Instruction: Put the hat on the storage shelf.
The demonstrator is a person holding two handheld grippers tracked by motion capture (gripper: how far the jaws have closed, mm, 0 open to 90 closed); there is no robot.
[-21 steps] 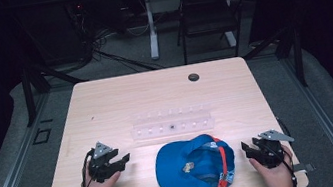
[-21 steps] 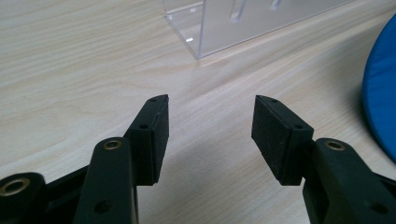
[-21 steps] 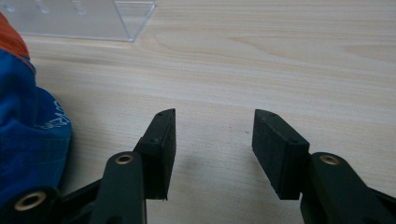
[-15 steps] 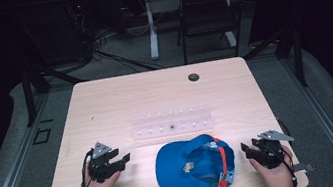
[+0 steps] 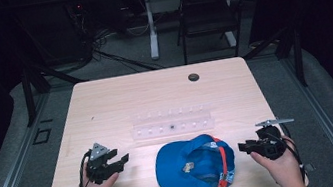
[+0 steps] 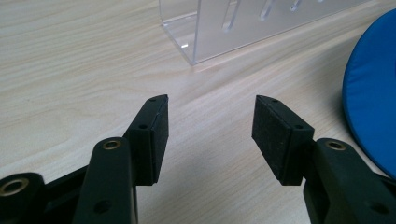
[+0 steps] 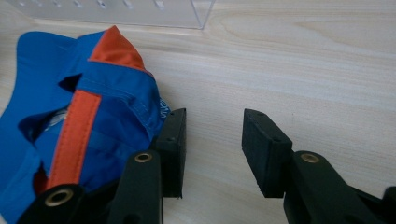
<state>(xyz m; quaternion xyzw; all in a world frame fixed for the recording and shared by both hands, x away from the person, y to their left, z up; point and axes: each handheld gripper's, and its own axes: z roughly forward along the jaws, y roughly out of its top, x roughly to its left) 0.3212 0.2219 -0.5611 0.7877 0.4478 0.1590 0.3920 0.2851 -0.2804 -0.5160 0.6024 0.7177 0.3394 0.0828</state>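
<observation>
Partly cut off: blue cap point(image 5: 195, 166) runs off frame edge in both gripper views; small emblem on its inside too small to read. Cap lies upside down near front edge of desk point(image 5: 155, 100), between tools, orange strap up. Left tool point(image 6: 208, 123) jaws apart, over bare wood. Right tool point(image 7: 212, 135) jaws apart, nothing between, just beside cap. Clear plastic rack point(image 5: 171, 122) behind cap. Light wood desk; dark room, chair point(image 5: 204, 11), cables on floor.

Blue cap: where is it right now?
In the high view the blue cap lies on the table near its front edge, between both grippers, just in front of the clear rack.
</observation>
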